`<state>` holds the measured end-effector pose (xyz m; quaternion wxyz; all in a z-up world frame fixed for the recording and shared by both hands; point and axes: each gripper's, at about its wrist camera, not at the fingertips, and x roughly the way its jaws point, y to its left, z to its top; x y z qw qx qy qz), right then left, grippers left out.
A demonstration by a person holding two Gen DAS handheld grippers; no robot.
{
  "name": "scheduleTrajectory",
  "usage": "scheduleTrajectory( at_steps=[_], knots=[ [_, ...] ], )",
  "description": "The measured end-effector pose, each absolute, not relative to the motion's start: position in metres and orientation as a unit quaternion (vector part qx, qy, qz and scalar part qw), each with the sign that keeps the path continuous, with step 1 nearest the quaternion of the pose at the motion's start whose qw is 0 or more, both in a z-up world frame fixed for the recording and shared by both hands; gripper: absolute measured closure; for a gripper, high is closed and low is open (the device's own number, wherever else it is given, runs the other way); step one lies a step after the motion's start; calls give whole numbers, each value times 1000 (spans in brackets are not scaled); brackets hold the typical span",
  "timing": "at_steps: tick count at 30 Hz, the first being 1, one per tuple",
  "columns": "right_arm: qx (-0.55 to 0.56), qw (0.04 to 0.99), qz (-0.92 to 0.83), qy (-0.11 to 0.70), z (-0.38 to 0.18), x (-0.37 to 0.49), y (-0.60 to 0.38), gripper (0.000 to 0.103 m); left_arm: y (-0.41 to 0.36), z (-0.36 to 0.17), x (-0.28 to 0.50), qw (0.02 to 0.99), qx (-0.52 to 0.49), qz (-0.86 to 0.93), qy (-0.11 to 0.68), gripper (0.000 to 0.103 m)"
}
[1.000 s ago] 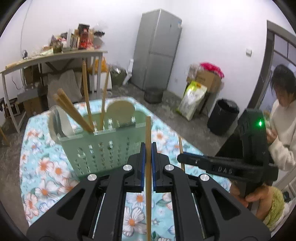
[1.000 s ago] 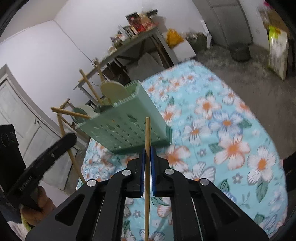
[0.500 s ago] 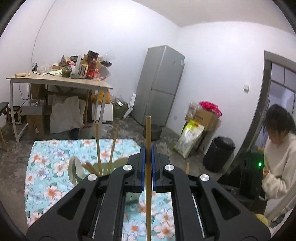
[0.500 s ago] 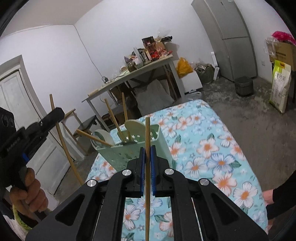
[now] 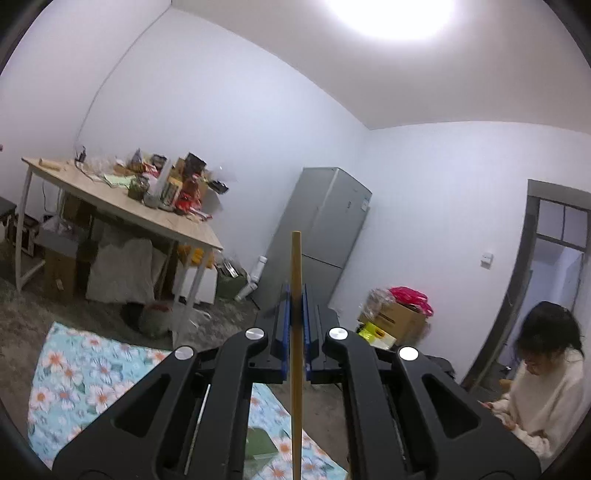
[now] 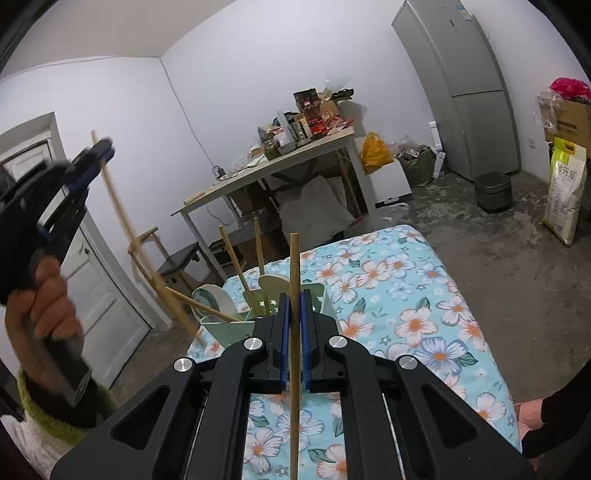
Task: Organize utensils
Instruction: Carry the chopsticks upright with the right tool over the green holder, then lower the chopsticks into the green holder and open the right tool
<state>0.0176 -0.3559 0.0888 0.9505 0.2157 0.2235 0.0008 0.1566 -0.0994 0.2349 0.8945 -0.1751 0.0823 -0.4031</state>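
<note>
Above the green holder, both grippers – left, right – clamp one chopstick each, so we should lower them tip-first, steadily, into an open slot.

White walls meet a white ceiling, where a bright lamp glares. The floor is rough grey concrete. A grey fridge stands in the corner, with a small dark bin near it. A cluttered wooden desk on white legs stands against the wall, with bags and boxes stowed beneath. A white door is on the left, a grey-framed doorway on the right. A person in a white sweater sits by that doorway.
</note>
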Motion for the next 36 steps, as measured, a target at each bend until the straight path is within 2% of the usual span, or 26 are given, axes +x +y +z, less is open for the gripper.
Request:
scheduleTrajectory(
  at_steps=[9, 30, 31, 33, 36],
  knots=[
    [238, 942, 19, 235, 75, 29, -365, 97, -105, 234, 193, 926, -162, -335, 60, 98],
    [234, 941, 30, 243, 72, 42, -366, 97, -142, 165, 232, 946, -124, -271, 128, 97],
    [233, 941, 30, 243, 73, 41, -365, 97, -139, 163, 232, 945, -128, -270, 132, 96],
    [231, 941, 32, 244, 75, 40, -363, 97, -135, 162, 233, 944, -135, -267, 141, 78],
    [228, 942, 33, 243, 80, 36, -360, 97, -130, 165, 227, 944, -135, -266, 138, 66]
  ],
)
